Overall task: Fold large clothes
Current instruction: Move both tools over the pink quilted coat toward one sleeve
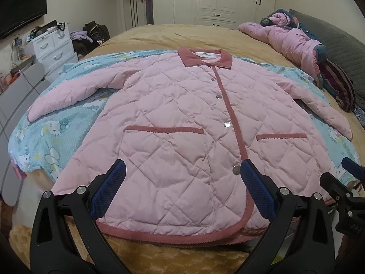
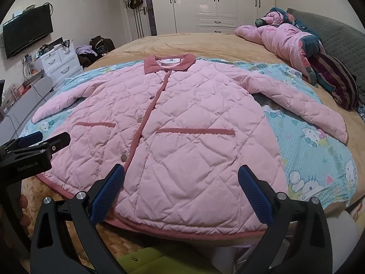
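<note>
Far left: TV [image 2: 27,32] on wall, white drawers [image 2: 60,62] below it, dark bags [image 2: 100,43] w/ a heap of clothes by the door. Wardrobe [image 2: 214,2] runs along the back wall.

Bed [image 1: 194,34] has a tan cover; a blue cartoon-print sheet [image 1: 45,141] is spread over its near part. Jacket [image 1: 182,125] – pink, quilted, darker pink collar, trim & pocket edges – lies flat, front up, on that sheet, collar to the far side, hem at the near bed edge. It's snapped shut down the front. Both sleeves are spread out & angled down to either side, cuffs resting on the sheet.

Left gripper [image 1: 182,178]: jaws wide apart, nothing held, blue pads [image 1: 109,189] just above the hem on the jacket's left half; right pad sits near the lowest snap. Can't tell if pads touch the fabric. In right wrist view it shows at far left edge, over the left hem corner.

Right gripper [image 2: 181,180]: also gaping wide, empty, pads over the jacket's right half near the hem, below the right pocket. Contact w/ fabric unclear here too. In left wrist view only part of it shows at the right edge.

Far right: a crumpled pink quilt [image 2: 285,43] & striped cloth [image 2: 335,84] piled against a grey headboard [image 2: 337,36], well apart from the jacket.
</note>
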